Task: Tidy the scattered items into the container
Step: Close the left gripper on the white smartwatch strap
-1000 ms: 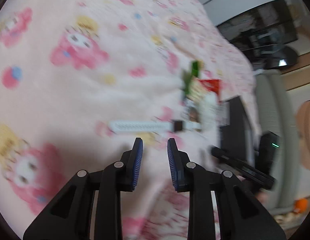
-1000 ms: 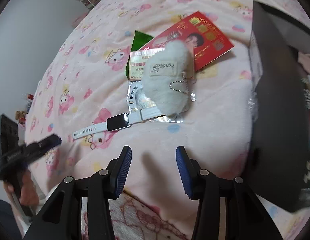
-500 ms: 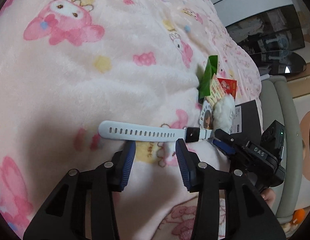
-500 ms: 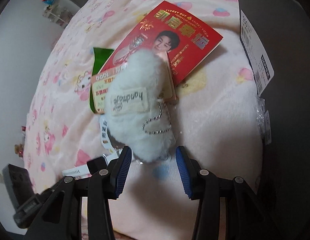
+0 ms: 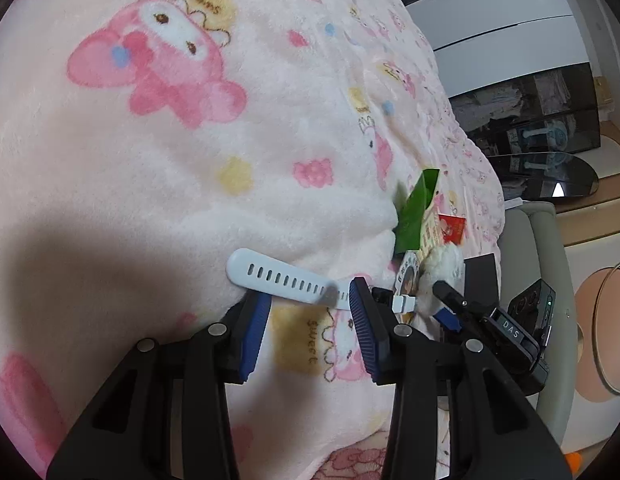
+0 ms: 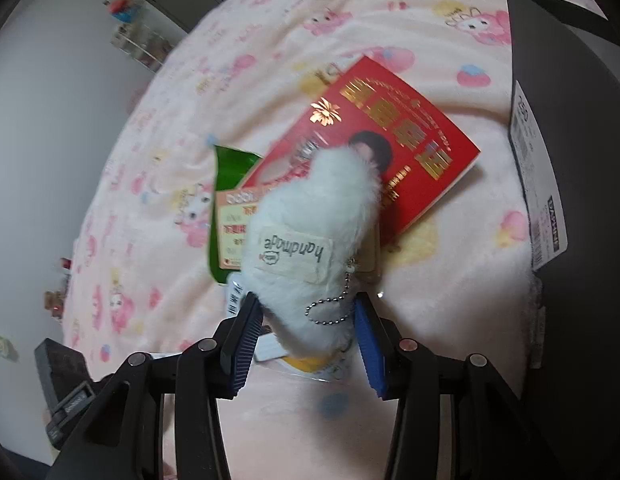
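A white watch strap (image 5: 286, 278) lies on the pink blanket. My left gripper (image 5: 308, 326) is open, its fingertips on either side of the strap near the black watch face. A white fluffy keychain (image 6: 310, 248) with a "handmade" label and ball chain lies on a red packet (image 6: 394, 136) and a green packet (image 6: 222, 216). My right gripper (image 6: 308, 338) is open, its blue pads straddling the near end of the keychain. The keychain (image 5: 444, 264) and right gripper (image 5: 490, 324) also show in the left wrist view. A black container (image 6: 566, 184) stands at the right.
The pink cartoon-print blanket (image 5: 190, 160) covers the bed. The green packet (image 5: 414, 208) and a round badge (image 5: 406, 276) lie beside the watch. A dark cabinet (image 5: 542, 120) and a grey seat (image 5: 538, 280) stand past the bed's edge.
Both grippers moved forward and down. The left now straddles the watch strap; the right now straddles the fluffy keychain. The left jaws opened wider.
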Demonstrator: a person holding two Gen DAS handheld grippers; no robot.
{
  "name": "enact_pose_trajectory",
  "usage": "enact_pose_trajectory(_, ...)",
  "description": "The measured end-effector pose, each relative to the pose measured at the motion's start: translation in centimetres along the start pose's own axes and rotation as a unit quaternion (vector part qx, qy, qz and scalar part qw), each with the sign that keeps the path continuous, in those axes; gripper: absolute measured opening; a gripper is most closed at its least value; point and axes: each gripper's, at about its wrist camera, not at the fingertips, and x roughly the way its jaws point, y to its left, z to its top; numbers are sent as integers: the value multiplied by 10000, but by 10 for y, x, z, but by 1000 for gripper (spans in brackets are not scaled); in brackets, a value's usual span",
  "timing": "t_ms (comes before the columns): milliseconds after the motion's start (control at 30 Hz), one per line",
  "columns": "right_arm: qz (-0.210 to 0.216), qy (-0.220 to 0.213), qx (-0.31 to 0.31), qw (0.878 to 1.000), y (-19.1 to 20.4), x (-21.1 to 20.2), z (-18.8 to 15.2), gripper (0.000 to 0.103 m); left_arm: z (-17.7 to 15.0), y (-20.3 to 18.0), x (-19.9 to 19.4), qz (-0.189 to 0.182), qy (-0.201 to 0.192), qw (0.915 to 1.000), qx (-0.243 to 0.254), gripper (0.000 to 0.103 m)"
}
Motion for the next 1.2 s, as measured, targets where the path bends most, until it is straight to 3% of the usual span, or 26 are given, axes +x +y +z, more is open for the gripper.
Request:
enact_pose_trajectory(33,-84,91,53,9999,-3,1,-3,42,0,-2,1,57,-20,10000,62,40)
enact_pose_trajectory(133,136,202,75,9997,-4,2,-13,42,-3,-4,-1,321,-162,9991,216,18)
enact_pose_trajectory(267,382,-183,-262,9988,11,-13,-7,32,-4,1,-7,221,-195,9994,189,17)
enact_pose_trajectory(333,189,-631,-253,9975,14,-26,2,32,-4,2,-6,250,-156,9993,221,17)
enact_pose_trajectory(367,-140,-755,-259,9967,15,-29,5,32,-5,2,-6,250,-156,9994,207,17)
enact_pose_trajectory(633,-283,237,-343,9987,10,-3,-21,32,-8,4,-8,198,-119,9996,175,20)
enact_pose_trajectory(733,-288,244,-178,9991,2,8,-17,33,-7,5,-6,155,-88,9998,97,26)
enact_pose_trajectory(800,-264,150,-85,9995,0,12,-12,40,-7,6,-5,132,-69,9999,48,29)
enact_pose_trajectory(933,-179,206,-109,9996,4,21,-5,40,-4,9,-2,144,-132,9997,-130,31)
enact_pose_trajectory(1000,-44,132,-172,9998,11,16,-8,23,-4,7,-3,167,-217,9996,-91,27)
enact_pose_trajectory(1067,71,113,-198,9997,12,9,-9,12,-5,3,-5,166,-289,9994,12,10)
enact_pose_trajectory(1200,511,137,-177,9984,18,-1,-12,6,-9,-2,-18,75,-460,9989,110,8)
